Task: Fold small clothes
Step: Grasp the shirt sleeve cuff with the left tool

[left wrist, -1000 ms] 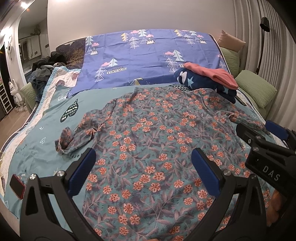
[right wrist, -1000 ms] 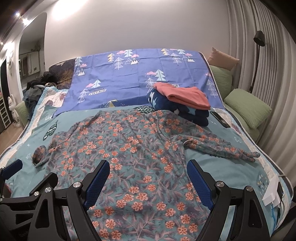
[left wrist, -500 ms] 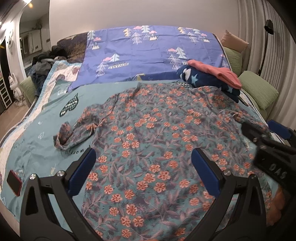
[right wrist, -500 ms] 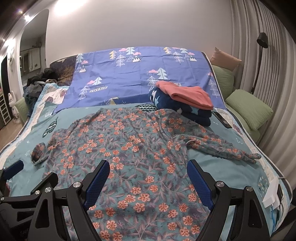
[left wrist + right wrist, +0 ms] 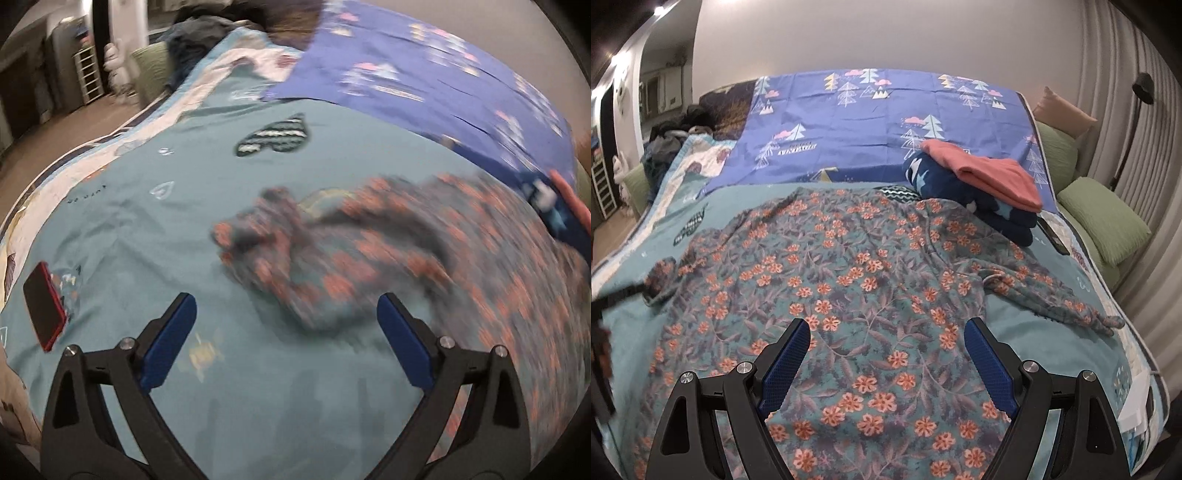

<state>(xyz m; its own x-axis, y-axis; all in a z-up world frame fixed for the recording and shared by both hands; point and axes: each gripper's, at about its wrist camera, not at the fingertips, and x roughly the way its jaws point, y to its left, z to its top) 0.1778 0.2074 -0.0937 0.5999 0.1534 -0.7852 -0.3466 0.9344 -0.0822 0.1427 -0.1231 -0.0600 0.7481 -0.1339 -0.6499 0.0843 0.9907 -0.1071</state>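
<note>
Both our grippers, left gripper (image 5: 284, 328) and right gripper (image 5: 886, 354), gape apart over the floral garment (image 5: 849, 266) on the bed (image 5: 184, 206).

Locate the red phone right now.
Left wrist view, far left: the red phone lies flat on the teal bedspread, left of the open left gripper and apart from the floral garment.

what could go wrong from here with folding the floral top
The left gripper is open and aimed at the bunched sleeve; its view is motion-blurred, so a fast grab might miss the cuff or pinch the teal bedsheet too. The red phone lies nearby and could be knocked. The floral top borders the folded stack, which dragging may topple.
</note>
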